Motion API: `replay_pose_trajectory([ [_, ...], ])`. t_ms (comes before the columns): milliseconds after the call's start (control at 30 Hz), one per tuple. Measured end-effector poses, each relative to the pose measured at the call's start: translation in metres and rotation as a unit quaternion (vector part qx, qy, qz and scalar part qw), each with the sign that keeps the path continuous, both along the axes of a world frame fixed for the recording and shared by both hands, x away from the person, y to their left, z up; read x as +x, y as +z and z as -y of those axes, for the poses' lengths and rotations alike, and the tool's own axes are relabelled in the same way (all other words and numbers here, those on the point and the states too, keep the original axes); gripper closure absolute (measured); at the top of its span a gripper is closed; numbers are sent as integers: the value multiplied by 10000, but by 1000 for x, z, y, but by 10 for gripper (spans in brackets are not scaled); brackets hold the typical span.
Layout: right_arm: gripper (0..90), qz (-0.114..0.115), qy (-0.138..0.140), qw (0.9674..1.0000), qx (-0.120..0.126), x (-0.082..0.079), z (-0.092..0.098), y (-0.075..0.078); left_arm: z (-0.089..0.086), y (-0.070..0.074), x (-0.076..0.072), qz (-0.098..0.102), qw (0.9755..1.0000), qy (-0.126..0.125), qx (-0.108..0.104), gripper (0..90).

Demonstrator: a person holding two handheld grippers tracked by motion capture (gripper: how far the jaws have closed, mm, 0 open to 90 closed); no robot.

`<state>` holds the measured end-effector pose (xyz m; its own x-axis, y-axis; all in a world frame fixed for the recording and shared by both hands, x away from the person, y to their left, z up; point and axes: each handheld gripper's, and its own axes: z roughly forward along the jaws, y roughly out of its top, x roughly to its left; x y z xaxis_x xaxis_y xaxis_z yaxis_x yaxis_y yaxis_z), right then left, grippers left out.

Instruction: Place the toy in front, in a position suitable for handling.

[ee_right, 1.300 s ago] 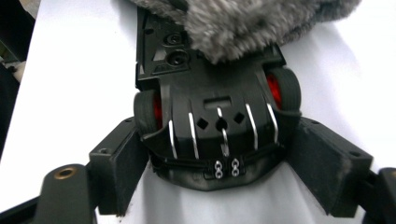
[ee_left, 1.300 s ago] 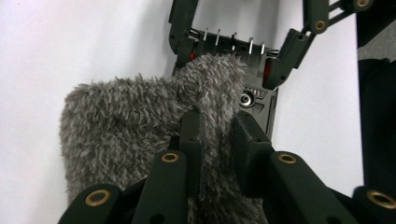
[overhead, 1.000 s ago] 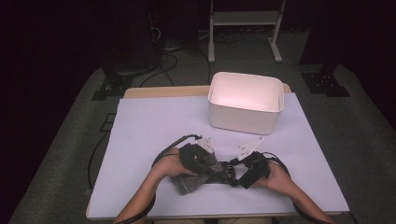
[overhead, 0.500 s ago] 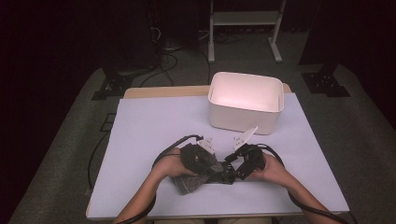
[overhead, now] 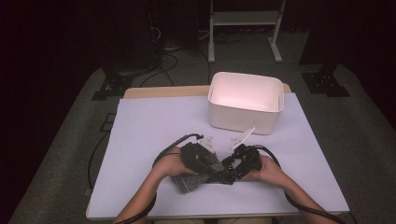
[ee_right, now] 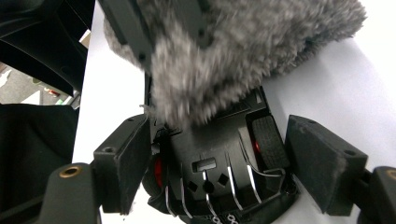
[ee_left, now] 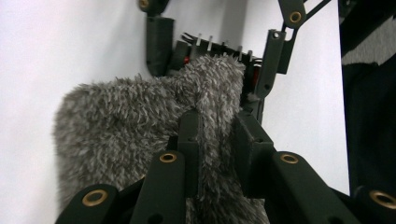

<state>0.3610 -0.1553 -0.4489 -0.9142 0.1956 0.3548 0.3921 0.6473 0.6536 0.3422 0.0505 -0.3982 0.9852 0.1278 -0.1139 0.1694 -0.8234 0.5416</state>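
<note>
From the high view, a table [overhead: 154, 126] covered in pale lilac-white sheeting carries a white rectangular bin [overhead: 246, 101] toward its far right; the bin's inside looks bare, with a faint pinkish cast on its floor and walls. Near the front edge, well apart from the bin, the person's two hands meet over a small dark cluster: the left gripper [overhead: 201, 162] sits over a grey fuzzy cloth [overhead: 187, 182] that lies on the sheeting, and the right gripper [overhead: 238, 164] faces it from the right, just beside a black toy car [overhead: 223, 173] that is hard to make out between the two tools. In the left gripper view, the left gripper [ee_left: 218, 140] has its two black jaws pinched close together on a fold of the grey fuzzy cloth [ee_left: 121, 126], whose pile bulges out to either side of them; beyond the cloth, the black toy car [ee_left: 212, 51] shows as a ridged dark body with red spots, and parts of the other tool stand around it. In the right gripper view, the right gripper [ee_right: 233, 161] holds its jaws wide apart on either side of the black toy car [ee_right: 219, 172]; they have just been closing a little, and the pads stand just off the car's sides. The car lies on the white surface with a tyre showing, and the grey fuzzy cloth [ee_right: 243, 46] hangs over its far end, gripped there by the other tool.
</note>
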Motion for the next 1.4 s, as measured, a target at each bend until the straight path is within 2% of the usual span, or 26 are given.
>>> replay_pose_trajectory([
  [267,229,245,-32,9996,119,-6,1,-1,20,1,1,20,9998,-185,-27,726],
  [400,230,246,-56,9995,192,-7,3,-2,14,3,7,58,10000,-42,-28,717],
  [567,231,483,-39,9987,130,-13,1,1,1,8,15,16,9997,231,-92,685],
  [667,232,783,-9,9969,64,-18,-1,3,-5,10,20,-61,9992,367,-131,671],
  [767,233,898,-33,9959,51,-23,-2,4,-7,10,23,-130,9990,406,-149,650],
  [967,236,1207,-6,9926,96,-29,-1,5,-7,3,26,-507,9977,410,-200,637],
  [1100,237,1384,8,9903,78,-34,-2,6,-10,2,25,-628,9969,394,-254,674],
  [1233,237,1659,48,9861,5,-40,-4,8,-13,3,23,-683,9962,383,-382,703],
  [1300,238,1666,8,9860,-2,-42,-3,10,-14,5,20,-633,9966,351,-387,703],
  [1400,238,1377,-49,9904,104,-39,1,13,-16,8,14,-559,9971,267,-449,702],
])
